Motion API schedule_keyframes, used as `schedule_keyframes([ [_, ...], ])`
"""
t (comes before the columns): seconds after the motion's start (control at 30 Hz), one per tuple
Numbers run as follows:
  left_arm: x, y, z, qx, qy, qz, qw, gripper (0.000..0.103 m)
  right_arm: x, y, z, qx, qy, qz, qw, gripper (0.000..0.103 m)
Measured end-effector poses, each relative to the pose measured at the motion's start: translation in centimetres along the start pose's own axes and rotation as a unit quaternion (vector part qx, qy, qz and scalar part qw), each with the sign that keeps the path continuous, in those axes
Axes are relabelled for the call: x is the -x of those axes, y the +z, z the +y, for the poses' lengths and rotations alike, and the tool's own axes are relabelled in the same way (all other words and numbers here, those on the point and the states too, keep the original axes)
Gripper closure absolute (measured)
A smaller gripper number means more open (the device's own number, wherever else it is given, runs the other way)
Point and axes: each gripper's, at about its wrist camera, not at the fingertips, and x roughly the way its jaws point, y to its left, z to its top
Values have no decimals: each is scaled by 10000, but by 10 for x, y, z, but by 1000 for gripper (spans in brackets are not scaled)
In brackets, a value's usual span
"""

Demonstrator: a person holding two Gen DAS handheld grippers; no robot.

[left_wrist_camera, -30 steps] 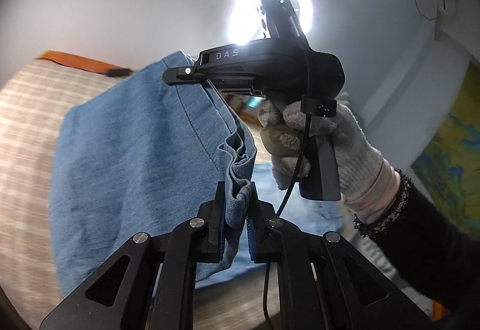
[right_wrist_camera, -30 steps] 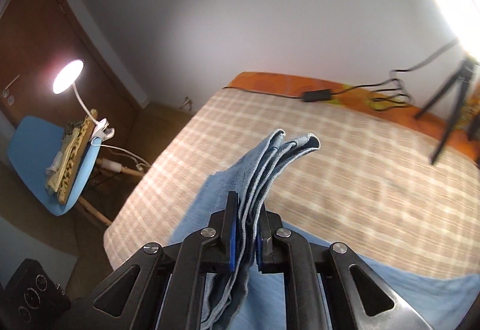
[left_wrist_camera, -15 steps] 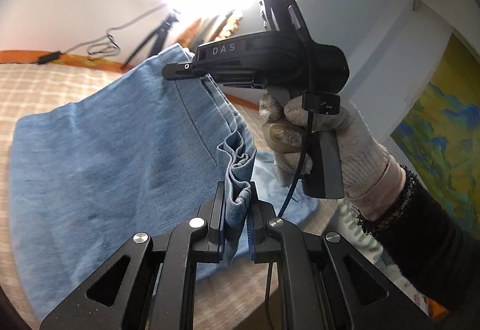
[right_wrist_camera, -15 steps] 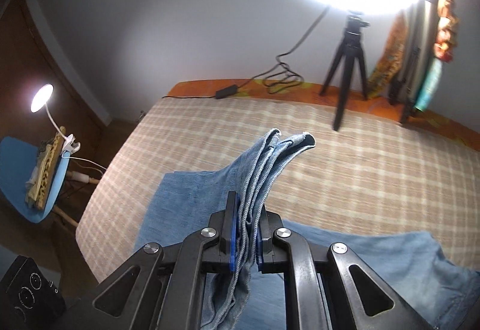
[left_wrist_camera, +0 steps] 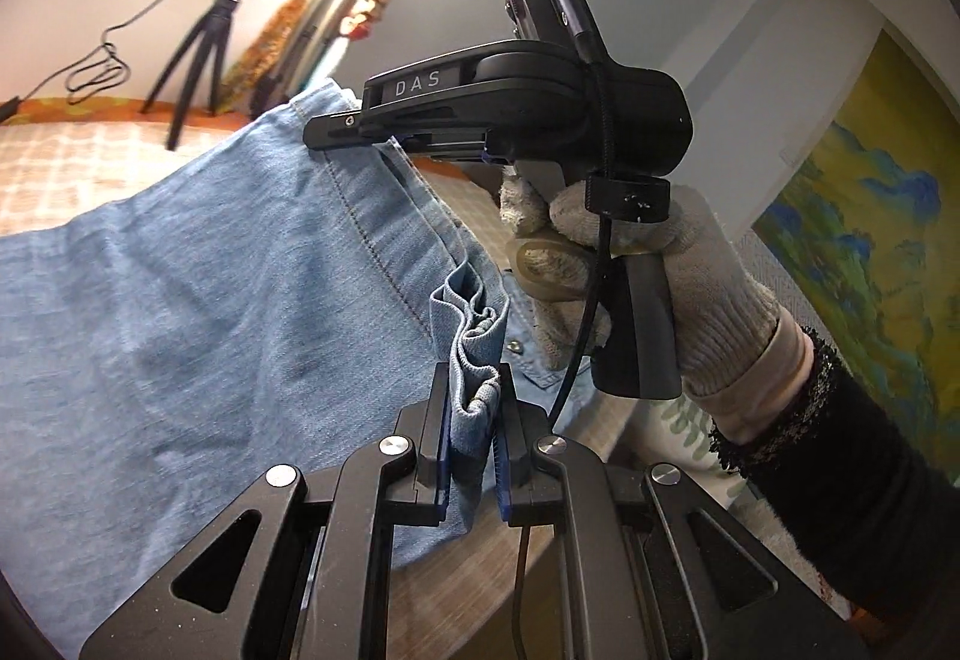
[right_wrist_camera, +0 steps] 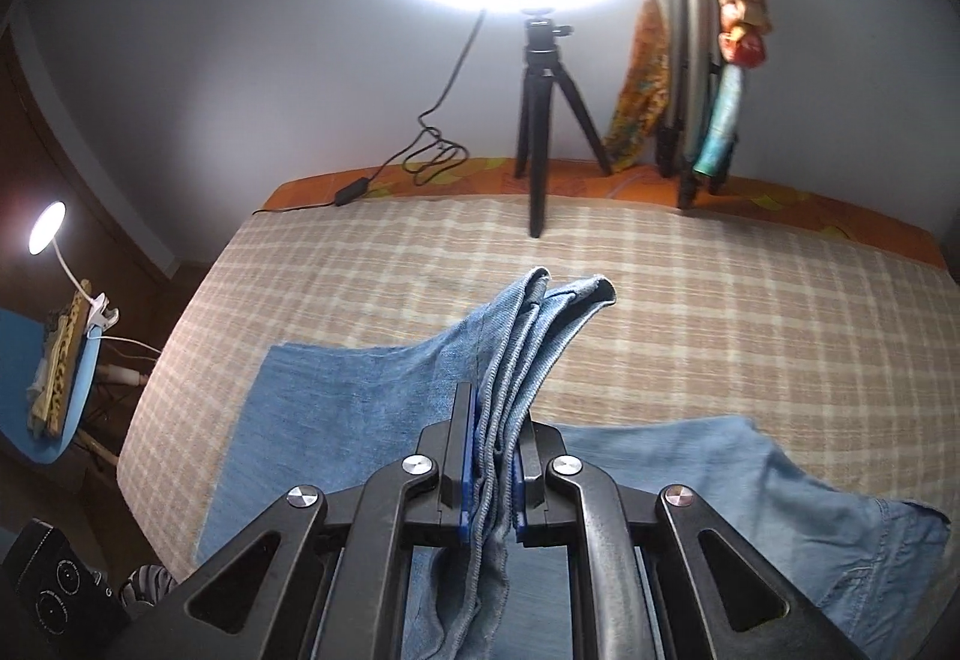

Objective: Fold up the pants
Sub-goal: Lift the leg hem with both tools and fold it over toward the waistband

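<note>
The light blue denim pants (left_wrist_camera: pixel 180 312) hang lifted over the checked bed (right_wrist_camera: pixel 750 348). My left gripper (left_wrist_camera: pixel 474 408) is shut on a bunched edge of the pants. My right gripper (right_wrist_camera: pixel 492 456) is shut on several gathered layers of the pants (right_wrist_camera: pixel 528 336), whose folded end sticks up past the fingers. In the left wrist view the right gripper (left_wrist_camera: pixel 336 135), held by a gloved hand (left_wrist_camera: pixel 630 270), pinches the upper corner of the same edge. The rest of the pants (right_wrist_camera: pixel 720 480) lies spread on the bed below.
A ring light on a black tripod (right_wrist_camera: pixel 540 78) stands at the far bed edge, with a cable (right_wrist_camera: pixel 432 156) and hanging cloths (right_wrist_camera: pixel 732 30). A blue chair with a clip lamp (right_wrist_camera: pixel 60 336) stands off the bed's left side.
Both grippers have swung round with the pants still held. The views turned from the left side of the bed to face the ring light and tripod.
</note>
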Motion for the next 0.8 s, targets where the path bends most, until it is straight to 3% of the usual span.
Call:
schedule_keyframes([
  [0.8,-115,4,-77,-471,-668,688,9943,94,61,-34,-140,-525,-839,-38,9951,96],
])
